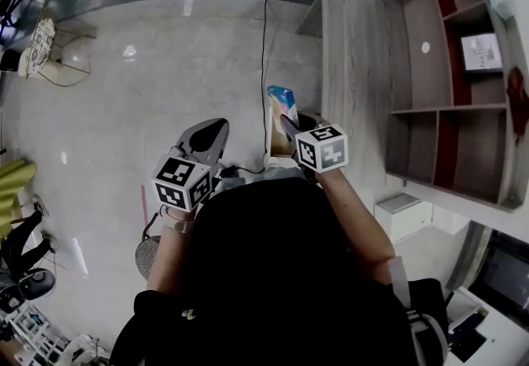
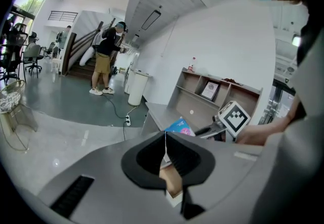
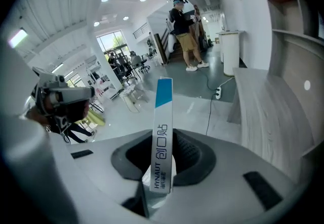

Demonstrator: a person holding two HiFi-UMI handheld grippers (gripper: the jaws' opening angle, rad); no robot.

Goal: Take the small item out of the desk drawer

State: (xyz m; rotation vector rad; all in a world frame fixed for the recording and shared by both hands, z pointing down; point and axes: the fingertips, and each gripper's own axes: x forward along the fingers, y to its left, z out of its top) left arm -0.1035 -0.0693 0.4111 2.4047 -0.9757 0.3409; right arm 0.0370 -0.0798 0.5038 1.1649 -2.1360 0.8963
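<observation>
Right gripper (image 3: pixel 162 160) fingers pinch a slim blue-and-white box (image 3: pixel 162 117) edge-on (left gripper (image 2: pixel 165 141) fingers closed, empty).

Your right gripper (image 3: pixel 162 154) is clamped on a thin small box (image 3: pixel 161 117). The jaws press its two flat sides and the box stands up out of them. Your left gripper (image 2: pixel 165 139) has its jaws together, nothing between them. Your left forearm (image 1: pixel 168 250) and right forearm (image 1: pixel 357 216) are bare and bent in front of your torso. The grippers are held apart, the right one further forward.
</observation>
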